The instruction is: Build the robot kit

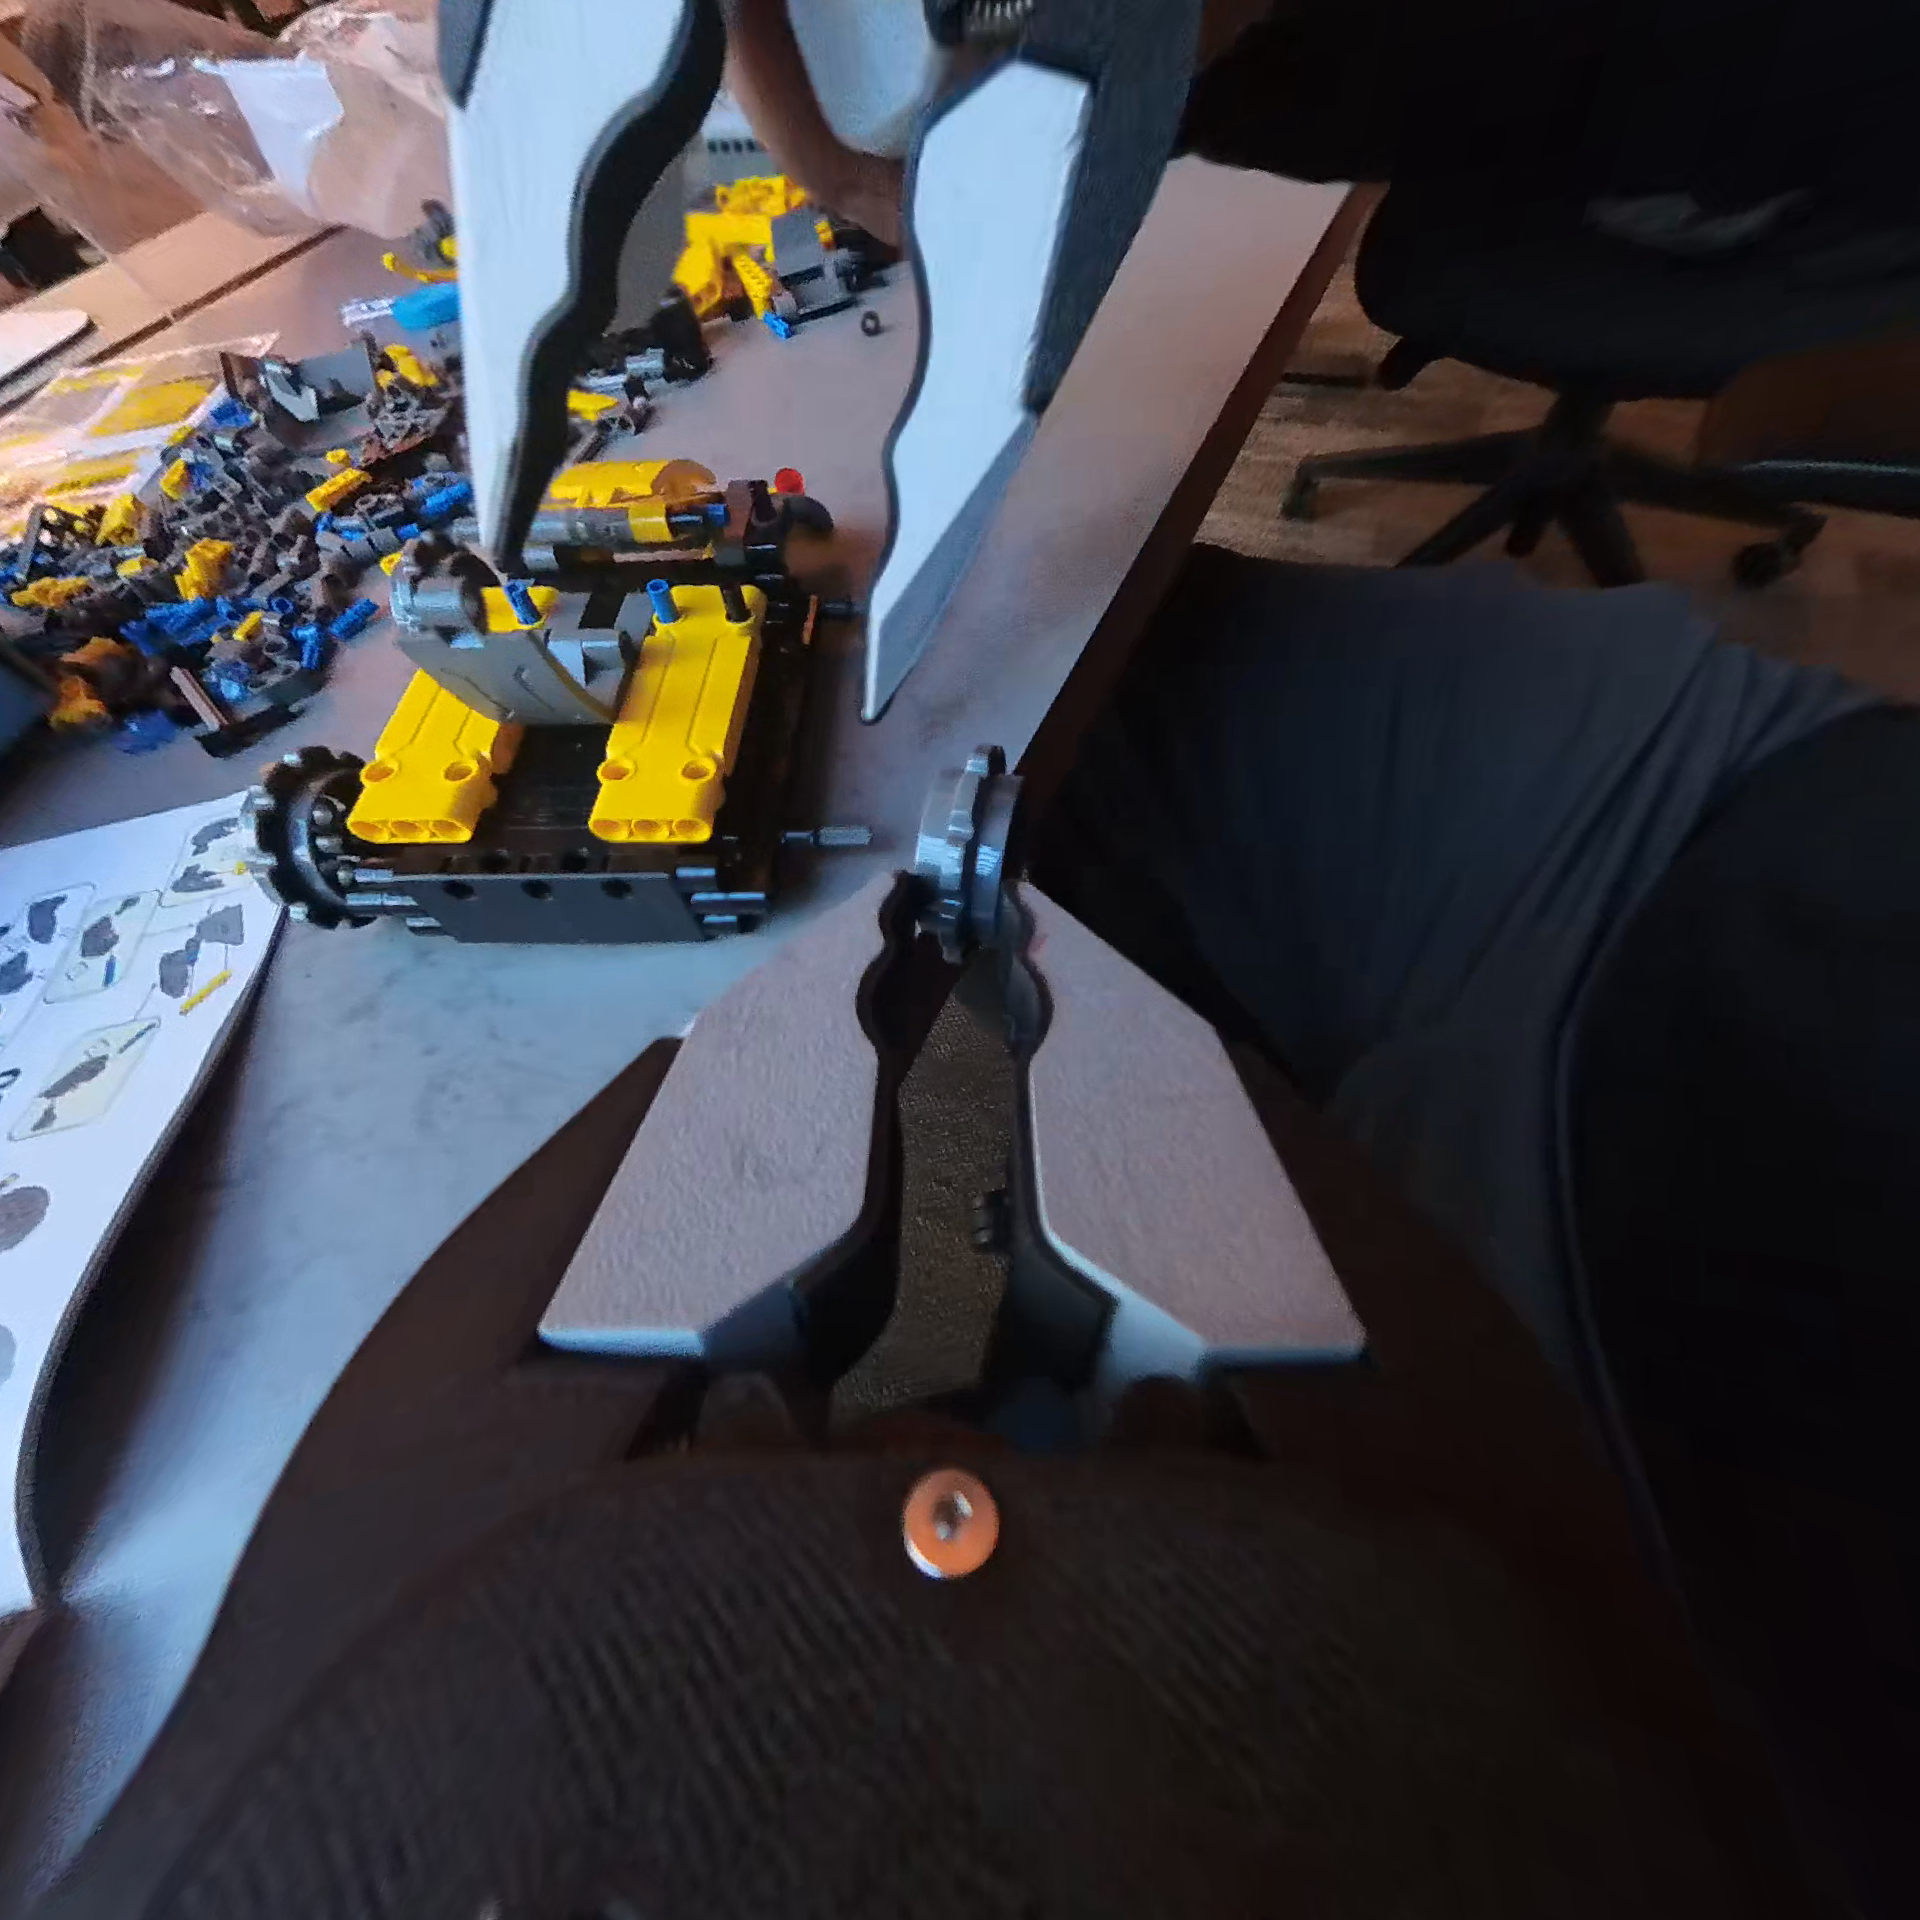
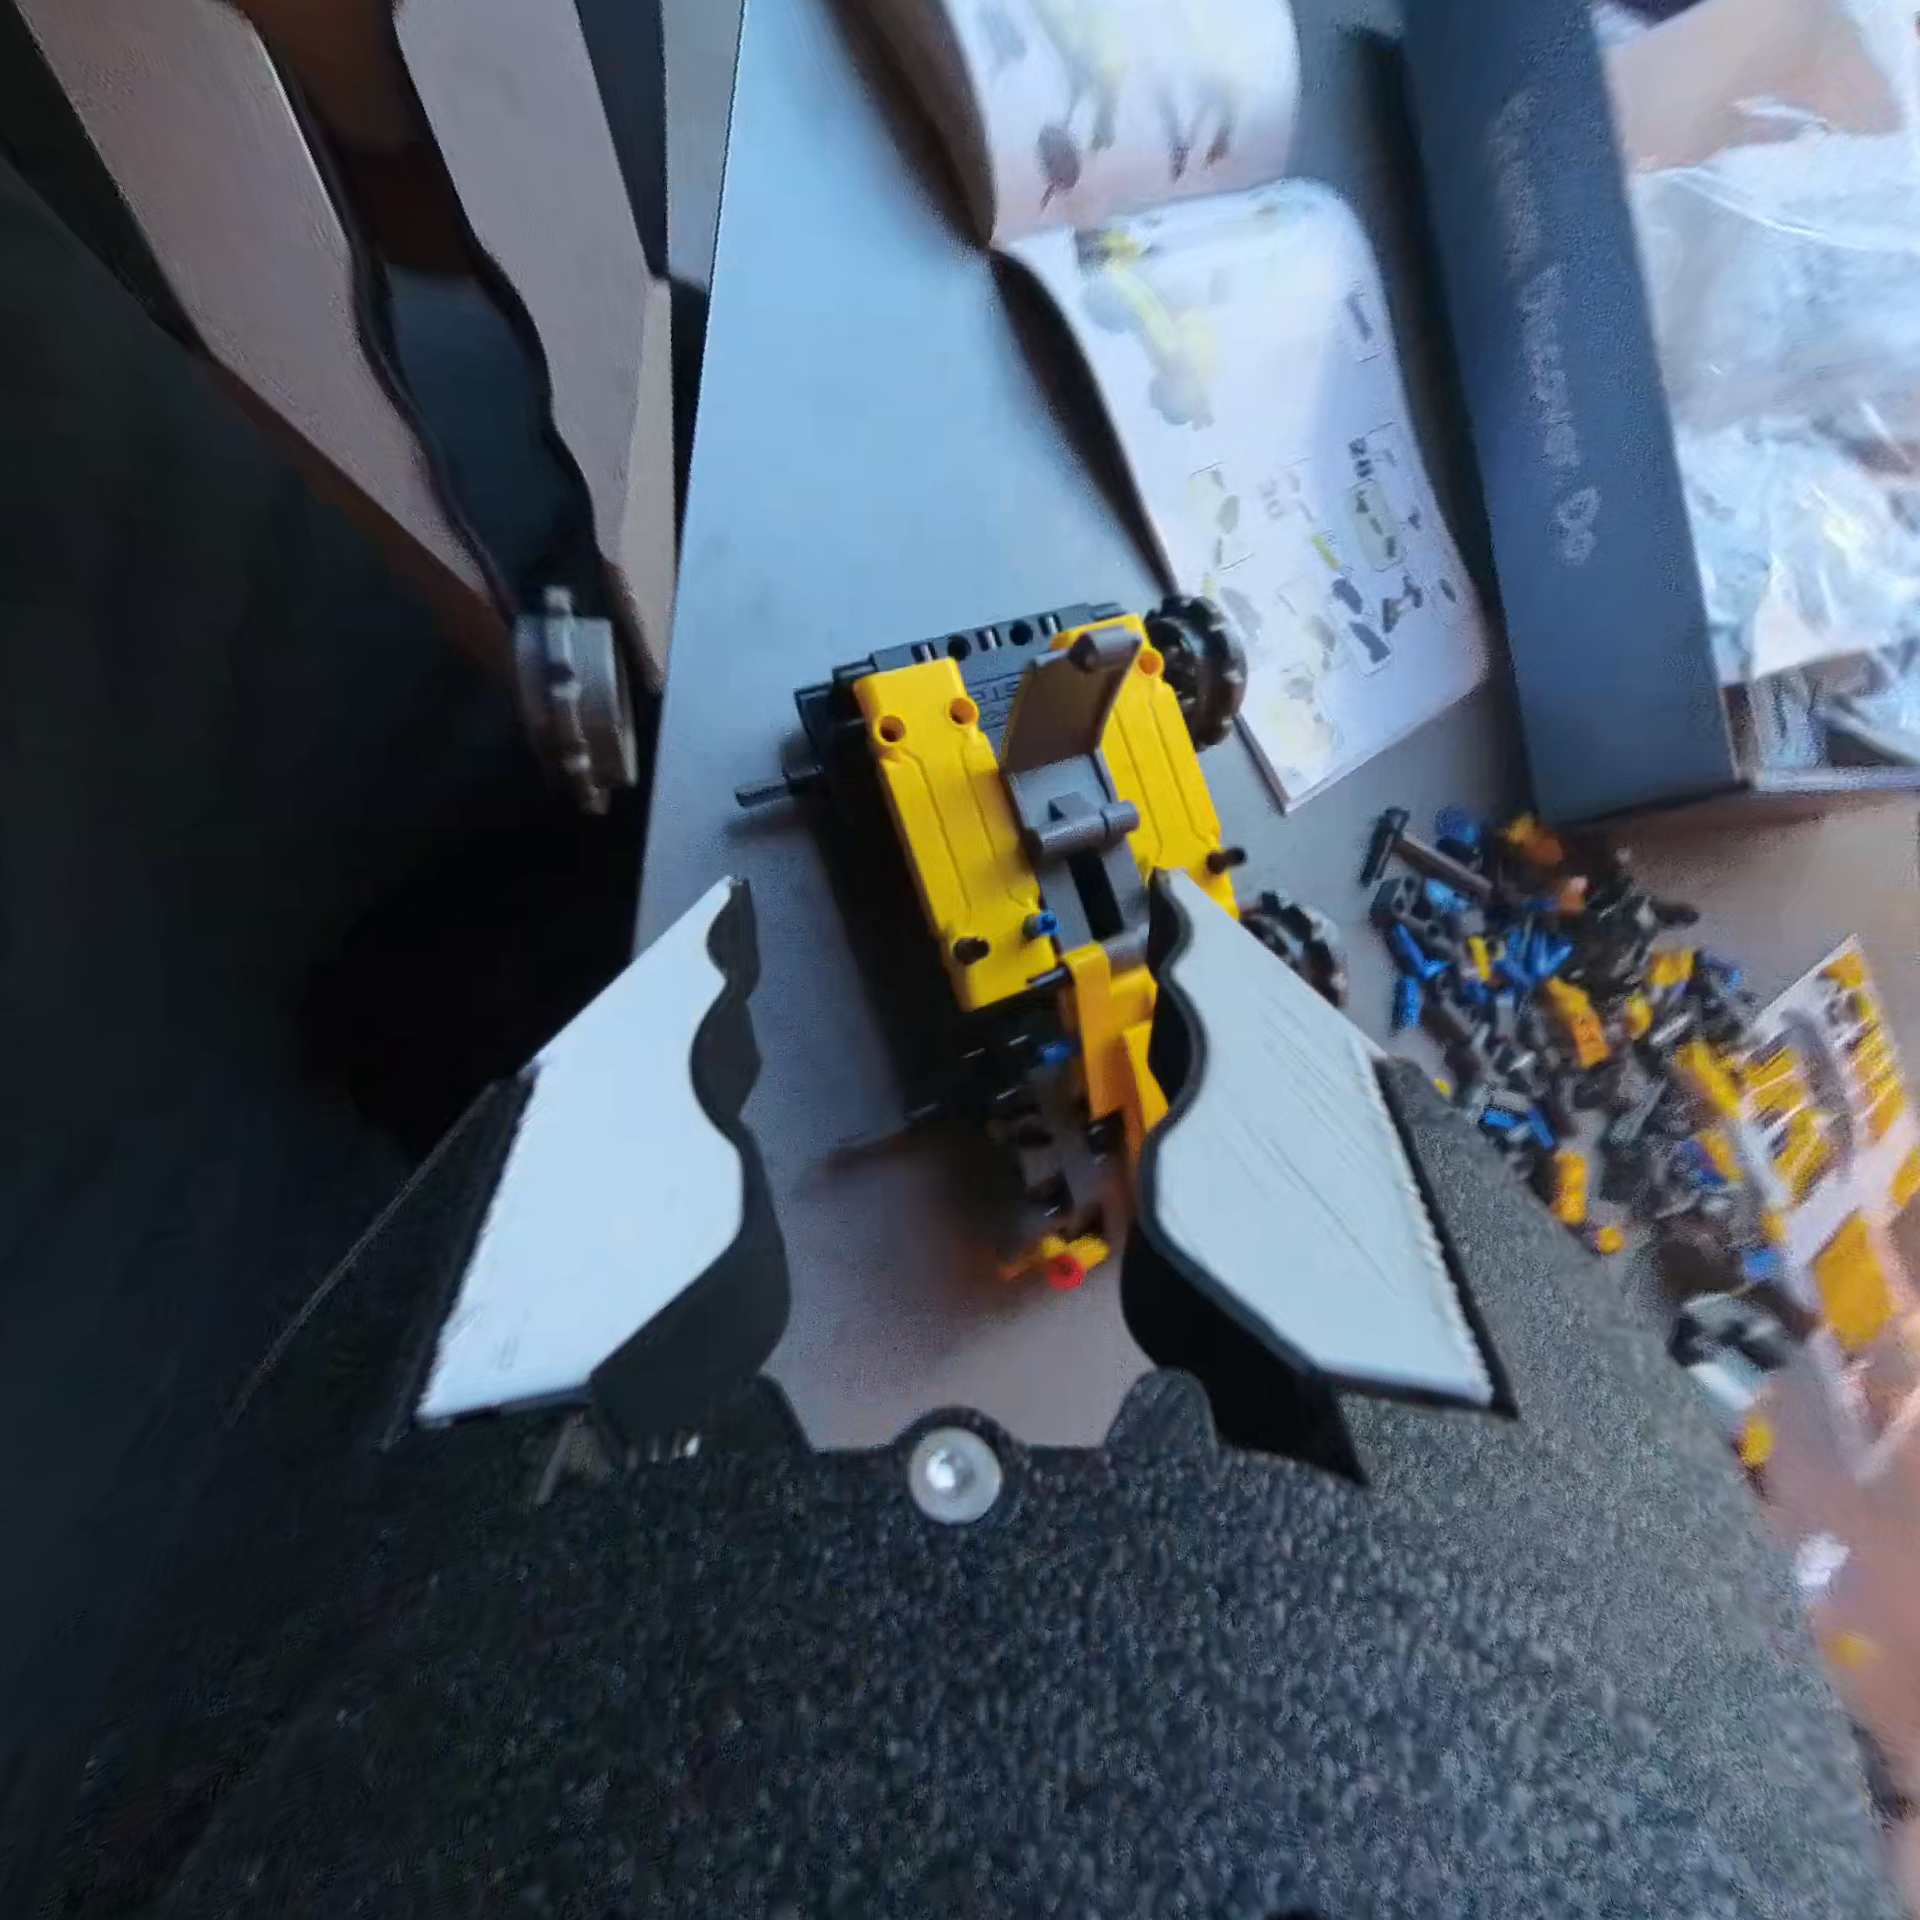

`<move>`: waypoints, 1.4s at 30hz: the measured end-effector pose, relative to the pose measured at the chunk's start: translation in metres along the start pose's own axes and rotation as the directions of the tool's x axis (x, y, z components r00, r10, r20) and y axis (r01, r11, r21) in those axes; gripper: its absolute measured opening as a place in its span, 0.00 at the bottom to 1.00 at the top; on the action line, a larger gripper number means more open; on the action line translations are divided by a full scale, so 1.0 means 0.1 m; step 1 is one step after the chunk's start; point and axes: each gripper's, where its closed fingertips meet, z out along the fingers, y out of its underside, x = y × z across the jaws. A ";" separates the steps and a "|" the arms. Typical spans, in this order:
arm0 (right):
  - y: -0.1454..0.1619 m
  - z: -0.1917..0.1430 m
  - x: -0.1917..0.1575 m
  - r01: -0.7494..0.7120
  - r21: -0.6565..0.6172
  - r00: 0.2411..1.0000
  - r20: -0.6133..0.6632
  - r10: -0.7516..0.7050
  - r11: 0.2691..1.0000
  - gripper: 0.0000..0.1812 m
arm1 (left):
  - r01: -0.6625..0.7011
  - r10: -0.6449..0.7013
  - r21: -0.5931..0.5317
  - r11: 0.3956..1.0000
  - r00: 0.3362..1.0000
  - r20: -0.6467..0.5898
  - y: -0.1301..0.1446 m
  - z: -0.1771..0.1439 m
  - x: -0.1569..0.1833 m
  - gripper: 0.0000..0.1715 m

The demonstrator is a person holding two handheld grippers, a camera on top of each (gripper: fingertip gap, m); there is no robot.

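Note:
A yellow, black and grey brick-built vehicle model stands on the grey table, with a black toothed wheel on its left side. My left gripper is shut on a grey toothed wheel, held at the table's edge to the right of the model and apart from it. My right gripper is open and reaches down over the model's far end, one fingertip close to its grey hinge part. In the right wrist view the open right gripper straddles the model; the left gripper holds the grey wheel at upper left.
A heap of loose blue, black and yellow pieces lies left of the model. An open instruction booklet is at the near left. A second yellow assembly sits farther back. A dark box and plastic bags stand beyond. A chair is off the table's right edge.

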 end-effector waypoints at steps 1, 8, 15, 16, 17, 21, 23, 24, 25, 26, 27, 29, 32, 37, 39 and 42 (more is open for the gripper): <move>0.01 0.07 0.02 0.063 -0.028 0.998 0.000 -0.063 0.998 0.42 | 0.009 -0.009 0.004 1.000 1.000 0.009 0.00 -0.01 -0.02 0.07; 0.04 0.24 0.12 0.249 -0.138 0.968 0.072 -0.241 0.959 0.46 | 0.007 -0.008 0.043 0.999 1.000 0.020 -0.01 -0.04 -0.07 0.07; 0.15 0.42 0.17 0.199 -0.191 0.961 0.231 -0.153 0.961 0.53 | -0.020 0.018 0.037 0.999 0.998 0.054 0.01 -0.04 -0.10 0.07; 0.16 0.43 0.16 0.200 -0.194 0.955 0.260 -0.146 0.960 0.52 | -0.028 0.026 0.035 0.999 0.998 0.063 0.01 -0.04 -0.11 0.07; 0.17 0.44 0.14 0.201 -0.198 0.948 0.286 -0.139 0.959 0.51 | -0.035 0.033 0.033 0.999 0.997 0.062 0.01 -0.03 -0.11 0.07; 0.15 0.46 0.16 0.199 -0.210 0.935 0.332 -0.121 0.957 0.51 | -0.038 0.036 0.025 0.999 0.997 0.062 0.02 -0.02 -0.11 0.07; 0.12 0.45 0.18 0.147 -0.215 0.924 0.379 -0.056 0.966 0.50 | -0.040 0.038 0.028 0.999 0.997 0.068 0.00 -0.02 -0.14 0.07; 0.09 0.43 0.19 0.109 -0.217 0.911 0.411 -0.010 0.970 0.50 | -0.037 0.035 0.028 0.999 0.996 0.079 -0.02 -0.03 -0.19 0.07; 0.06 0.42 0.21 0.067 -0.222 0.895 0.444 0.039 0.973 0.50 | -0.020 0.018 0.029 0.999 0.996 0.093 -0.04 -0.03 -0.24 0.07; 0.03 0.41 0.22 0.029 -0.230 0.877 0.473 0.085 0.973 0.50 | 0.021 -0.024 0.026 0.999 0.995 0.094 -0.06 -0.02 -0.28 0.07; 0.00 0.40 0.24 -0.001 -0.239 0.858 0.498 0.123 0.971 0.50 | 0.085 -0.086 0.016 0.996 0.994 0.063 -0.06 -0.01 -0.29 0.07; -0.05 0.41 0.27 -0.042 -0.250 0.830 0.530 0.174 0.967 0.50 | 0.219 -0.218 0.016 0.976 0.976 -0.023 -0.07 -0.01 -0.26 0.07; -0.07 0.42 0.29 -0.055 -0.260 0.816 0.545 0.194 0.964 0.49 | 0.389 -0.387 0.000 0.921 0.917 -0.100 -0.02 -0.05 -0.30 0.07; -0.06 0.45 0.29 -0.023 -0.292 0.838 0.516 0.178 0.956 0.50 | 0.527 -0.515 0.034 0.849 0.841 -0.164 -0.09 -0.15 -0.37 0.07; -0.06 0.45 0.29 -0.020 -0.308 0.838 0.514 0.184 0.951 0.50 | 0.563 -0.546 0.039 0.825 0.814 -0.200 -0.13 -0.16 -0.34 0.07; -0.07 0.45 0.30 -0.029 -0.328 0.828 0.522 0.206 0.944 0.50 | 0.576 -0.553 0.048 0.816 0.802 -0.225 -0.16 -0.16 -0.32 0.07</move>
